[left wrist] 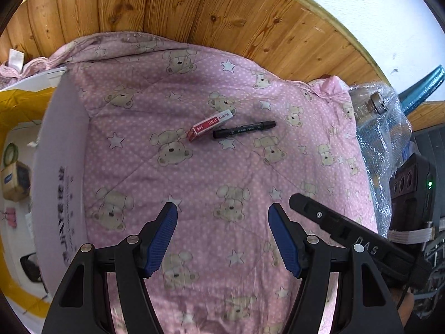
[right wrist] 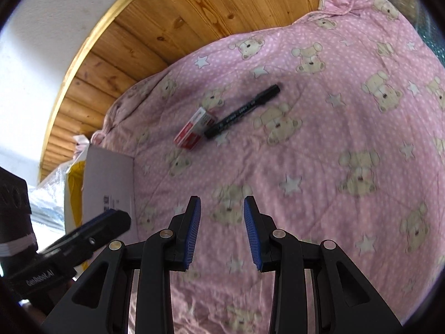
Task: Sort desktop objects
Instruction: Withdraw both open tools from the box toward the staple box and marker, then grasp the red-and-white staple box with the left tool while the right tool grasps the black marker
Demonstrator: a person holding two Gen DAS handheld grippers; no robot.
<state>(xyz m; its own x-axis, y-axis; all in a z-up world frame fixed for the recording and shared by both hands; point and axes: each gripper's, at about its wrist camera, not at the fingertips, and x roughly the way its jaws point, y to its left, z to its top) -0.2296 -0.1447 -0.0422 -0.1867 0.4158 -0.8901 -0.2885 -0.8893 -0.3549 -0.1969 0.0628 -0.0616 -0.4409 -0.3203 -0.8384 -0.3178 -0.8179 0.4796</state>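
Marker (left wrist: pixel 244 129) and staple box (left wrist: pixel 209 125) side by side, well beyond both empty, parted grippers.

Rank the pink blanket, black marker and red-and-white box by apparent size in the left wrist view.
1. pink blanket, by far the largest.
2. black marker, longer than the box but thinner.
3. red-and-white box, shorter but wider; these two are close, so their order is unsure.

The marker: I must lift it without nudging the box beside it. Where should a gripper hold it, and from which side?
Probably grip the marker from above, mid-barrel or nearer its capped end, fingers across its width. It lies flat on the soft blanket, and its other end lies close to the red box, so the far half leaves more room. The right gripper is open and is on the marker's side.
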